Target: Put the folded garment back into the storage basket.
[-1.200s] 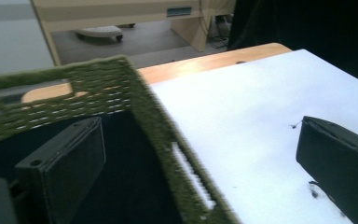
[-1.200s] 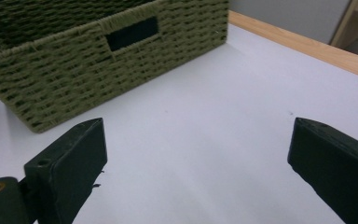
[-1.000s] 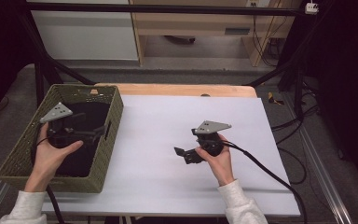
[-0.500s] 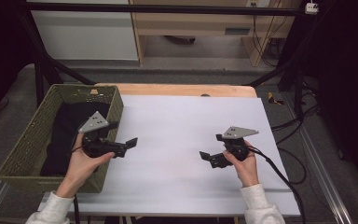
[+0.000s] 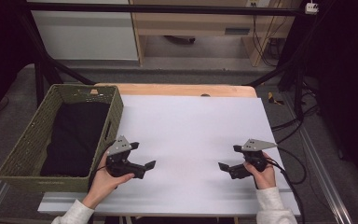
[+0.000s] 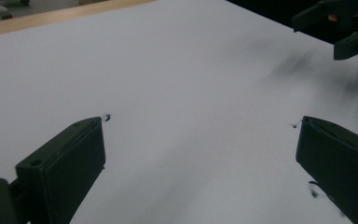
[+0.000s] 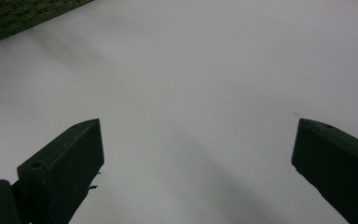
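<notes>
My left gripper hovers low over the white table top at its front left, just right of the basket, and points right. Its jaws stand wide apart in the left gripper view, with bare white surface between them. At the front right, my right gripper points left toward the other one. It is open too, nothing between its fingers in the right gripper view. The right gripper also shows far off in the left gripper view.
A green woven basket stands at the table's left edge with a black cloth lying in it; its wall shows in the right gripper view. A wooden strip runs along the table's far edge. Cables trail off to the right.
The left gripper came out of the basket and moved right to the table's front left. The right gripper moved from the middle toward the front right.
</notes>
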A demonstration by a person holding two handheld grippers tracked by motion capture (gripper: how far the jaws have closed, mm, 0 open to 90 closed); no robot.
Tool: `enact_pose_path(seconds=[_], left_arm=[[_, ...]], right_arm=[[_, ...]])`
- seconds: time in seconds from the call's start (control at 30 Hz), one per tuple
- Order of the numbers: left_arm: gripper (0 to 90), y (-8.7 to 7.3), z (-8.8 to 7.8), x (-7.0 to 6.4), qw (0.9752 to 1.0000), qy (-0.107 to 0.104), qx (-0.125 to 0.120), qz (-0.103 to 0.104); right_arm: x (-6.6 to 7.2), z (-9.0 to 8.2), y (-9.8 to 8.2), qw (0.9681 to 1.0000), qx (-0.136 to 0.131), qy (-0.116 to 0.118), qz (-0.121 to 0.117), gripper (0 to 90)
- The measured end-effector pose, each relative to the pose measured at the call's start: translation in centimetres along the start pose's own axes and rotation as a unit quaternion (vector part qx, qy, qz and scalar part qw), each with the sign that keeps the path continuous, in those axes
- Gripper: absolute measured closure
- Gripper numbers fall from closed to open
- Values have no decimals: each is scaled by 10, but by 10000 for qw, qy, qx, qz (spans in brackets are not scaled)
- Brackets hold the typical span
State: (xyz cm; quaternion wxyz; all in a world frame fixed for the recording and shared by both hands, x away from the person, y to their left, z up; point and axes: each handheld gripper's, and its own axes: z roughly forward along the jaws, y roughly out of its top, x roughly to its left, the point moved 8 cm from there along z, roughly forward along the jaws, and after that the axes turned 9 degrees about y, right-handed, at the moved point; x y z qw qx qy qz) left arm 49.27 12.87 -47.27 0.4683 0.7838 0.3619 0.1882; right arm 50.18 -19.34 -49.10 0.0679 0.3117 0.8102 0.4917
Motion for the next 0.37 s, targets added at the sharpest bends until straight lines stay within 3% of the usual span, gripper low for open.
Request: enact_pose_path(seconds=[0.37], left_arm=[[8,-25,16,-6,9996,-22,225,193]], right_arm=[[-8,-4,-18,9999,-79,-45,96,17]])
